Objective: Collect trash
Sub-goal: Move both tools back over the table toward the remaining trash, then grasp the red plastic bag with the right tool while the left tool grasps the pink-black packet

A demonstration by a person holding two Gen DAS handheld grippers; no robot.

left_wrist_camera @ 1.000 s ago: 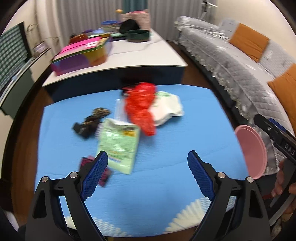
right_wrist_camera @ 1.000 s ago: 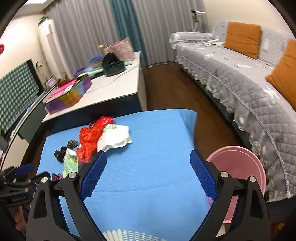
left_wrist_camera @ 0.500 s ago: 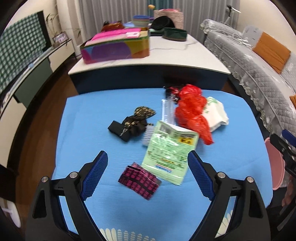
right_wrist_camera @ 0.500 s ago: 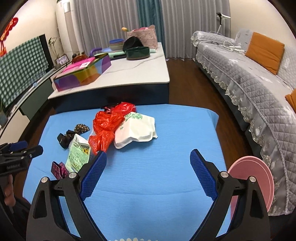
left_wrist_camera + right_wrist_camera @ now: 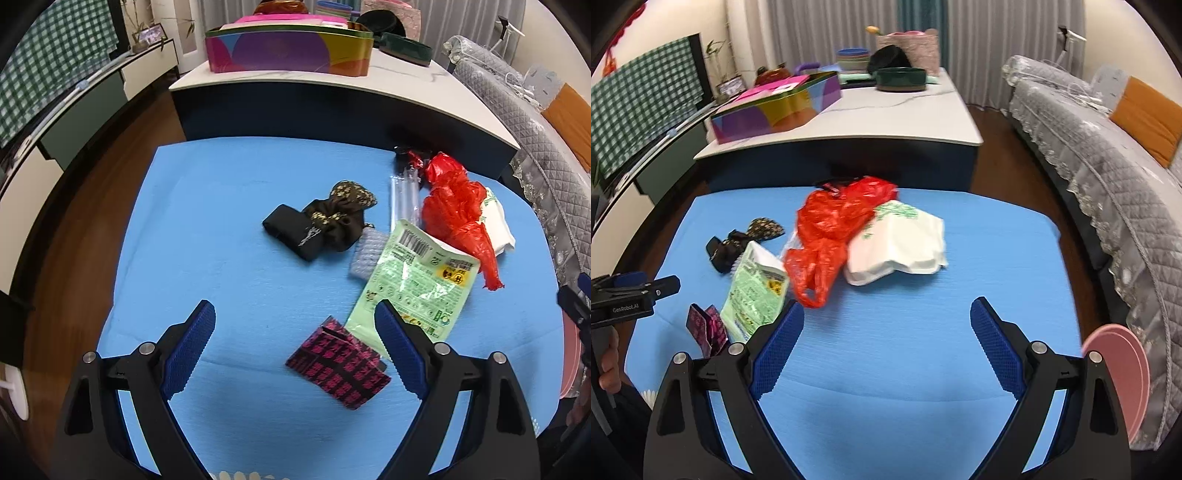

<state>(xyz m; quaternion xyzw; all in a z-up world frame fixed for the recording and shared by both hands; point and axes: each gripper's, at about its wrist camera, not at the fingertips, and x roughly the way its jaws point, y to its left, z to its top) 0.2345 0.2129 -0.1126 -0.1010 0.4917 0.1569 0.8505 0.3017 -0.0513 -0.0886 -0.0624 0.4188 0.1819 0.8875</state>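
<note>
Trash lies on a blue table [image 5: 221, 236]: a pink-and-black wrapper [image 5: 338, 363], a green packet [image 5: 413, 280], a black-and-gold wrapper [image 5: 321, 225], a red plastic bag [image 5: 458, 206] and a white bag [image 5: 897, 247]. My left gripper [image 5: 295, 349] is open and empty, with the pink-and-black wrapper just ahead between its fingers. My right gripper [image 5: 888, 345] is open and empty, above bare table in front of the red bag [image 5: 831, 229] and white bag. The left gripper also shows in the right wrist view [image 5: 635, 291].
A pink bin [image 5: 1123, 376] stands off the table's right edge beside a grey sofa [image 5: 1108, 147]. Behind the blue table is a white counter [image 5: 886, 107] with a colourful box [image 5: 288, 51] and bowls. A cabinet [image 5: 85, 107] runs along the left wall.
My left gripper has swung left and moved nearer the pink-and-black wrapper. My right gripper has turned left and moved toward the red and white bags. Both stayed open.
</note>
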